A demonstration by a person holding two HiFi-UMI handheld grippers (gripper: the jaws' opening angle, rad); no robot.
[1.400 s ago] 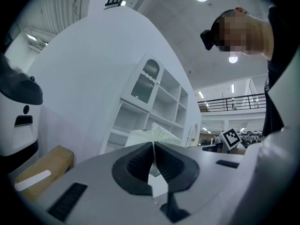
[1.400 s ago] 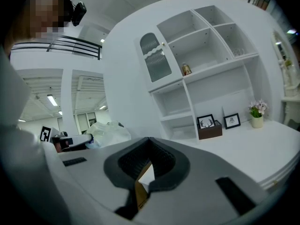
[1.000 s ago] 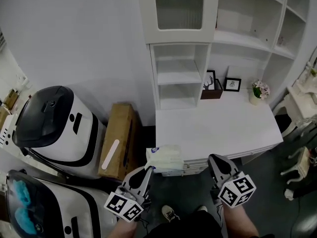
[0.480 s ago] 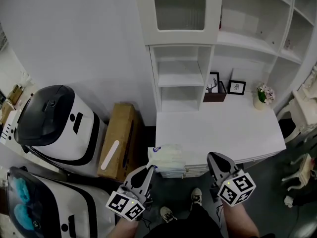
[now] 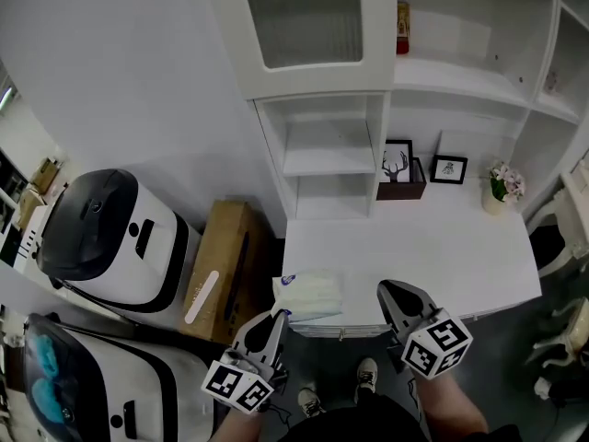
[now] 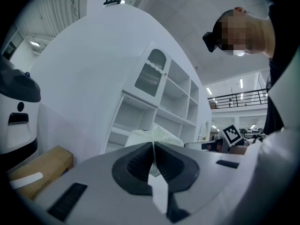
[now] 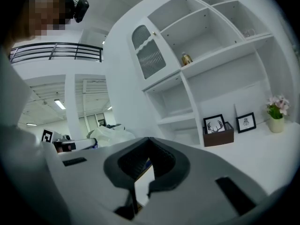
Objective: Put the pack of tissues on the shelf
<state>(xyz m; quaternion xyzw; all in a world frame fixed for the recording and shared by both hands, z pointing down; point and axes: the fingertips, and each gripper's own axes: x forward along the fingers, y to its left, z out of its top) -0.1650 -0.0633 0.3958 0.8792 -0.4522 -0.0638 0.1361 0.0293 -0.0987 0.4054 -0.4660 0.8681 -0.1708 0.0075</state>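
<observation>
The left gripper has its jaws pinched tight on the wrapper edge of the pack of tissues. The pack juts out at one o'clock from the gripper's tips, at the front left corner of the white counter, and the open shelves are at twelve o'clock from it, well apart. The right gripper sits at three o'clock of the pack, jaws pressed together on nothing, and a cardboard box stands at nine o'clock, down beside the counter.
</observation>
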